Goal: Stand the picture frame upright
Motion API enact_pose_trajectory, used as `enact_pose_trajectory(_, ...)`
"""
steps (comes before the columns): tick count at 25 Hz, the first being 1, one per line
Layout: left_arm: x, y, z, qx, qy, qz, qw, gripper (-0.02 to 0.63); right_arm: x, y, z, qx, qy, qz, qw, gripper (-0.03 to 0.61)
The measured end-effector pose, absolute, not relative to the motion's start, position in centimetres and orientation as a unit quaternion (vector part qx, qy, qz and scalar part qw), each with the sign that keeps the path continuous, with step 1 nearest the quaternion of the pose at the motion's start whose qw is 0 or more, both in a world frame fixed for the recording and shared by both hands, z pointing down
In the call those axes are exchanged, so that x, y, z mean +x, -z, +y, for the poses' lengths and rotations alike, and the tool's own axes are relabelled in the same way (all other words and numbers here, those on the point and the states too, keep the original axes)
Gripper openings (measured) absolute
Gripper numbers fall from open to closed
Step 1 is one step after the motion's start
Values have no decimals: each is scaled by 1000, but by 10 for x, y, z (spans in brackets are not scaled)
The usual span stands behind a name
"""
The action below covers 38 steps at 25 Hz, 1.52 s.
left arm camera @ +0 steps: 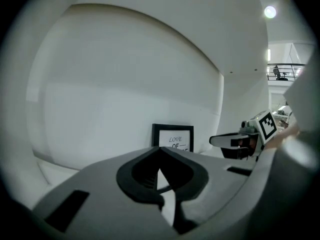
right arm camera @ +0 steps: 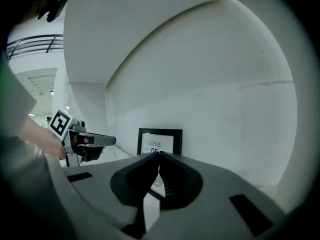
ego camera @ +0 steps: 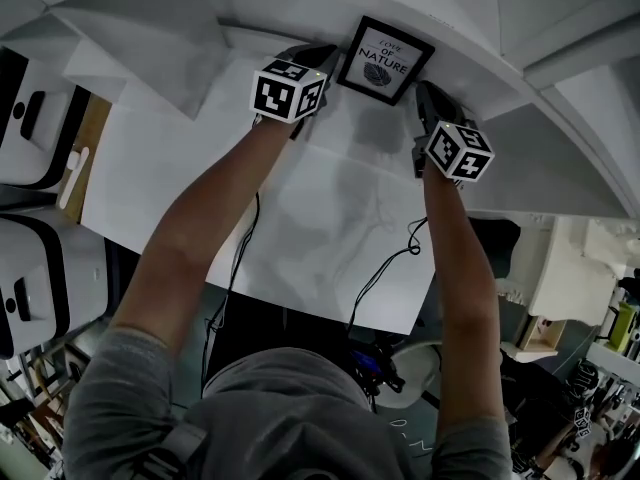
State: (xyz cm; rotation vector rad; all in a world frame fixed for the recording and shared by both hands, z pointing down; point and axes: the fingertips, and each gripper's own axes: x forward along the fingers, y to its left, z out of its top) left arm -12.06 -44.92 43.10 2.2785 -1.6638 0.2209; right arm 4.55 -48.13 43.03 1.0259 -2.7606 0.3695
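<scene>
Grey jaws of left gripper [left arm camera: 160, 150] pressed together, nothing between; right gripper [right arm camera: 159, 155] likewise closed, empty. Picture frame [ego camera: 385, 60] stands upright against white curved wall [ego camera: 480, 63], a gripper close on either side. In the gripper views each gripper's own jaws hide the frame's lower print; the head view shows it whole.

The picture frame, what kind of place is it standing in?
Probably a workshop or lab corner set up for recording. The picture frame stands on a white-covered table in front of a curved white backdrop, a cluttered shelf sits to the right, and a railed balcony shows beyond.
</scene>
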Motion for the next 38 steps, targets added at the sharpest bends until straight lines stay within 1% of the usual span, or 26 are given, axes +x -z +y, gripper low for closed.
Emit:
enact_pose_trajectory(3, -119, -426, -438, 804, -95, -569, 142, 6, 43, -419, -465, 340, -113, -930, 86, 26)
enact_pose_trajectory(6, -117, -422, -420, 812, -104, -557, 138, 6, 43, -413, -448, 337, -93, -931, 100, 27)
enact_pose_trajectory(13, -123, -411, -390, 823, -92, -539, 154, 6, 34, -399, -405, 335, -68, -932, 123, 26)
enact_pose_trajectory(18, -130, -402, -365, 826, -81, -534, 161, 6, 31, -386, -374, 351, -72, -925, 128, 26)
enact_pose_trajectory(24, -144, -388, -336, 828, -74, -534, 157, 6, 27, -369, -339, 356, -84, -925, 107, 26)
enact_pose_trajectory(31, -153, -382, -283, 840, -77, -517, 147, 6, 43, -363, -299, 378, -97, -915, 104, 27)
enact_pose_trajectory(35, -160, -382, -257, 843, -70, -513, 145, 6, 58, -357, -274, 398, -117, -906, 79, 26)
enact_pose_trajectory(38, -168, -381, -239, 844, -59, -513, 145, 6, 64, -356, -254, 412, -145, -898, 47, 26)
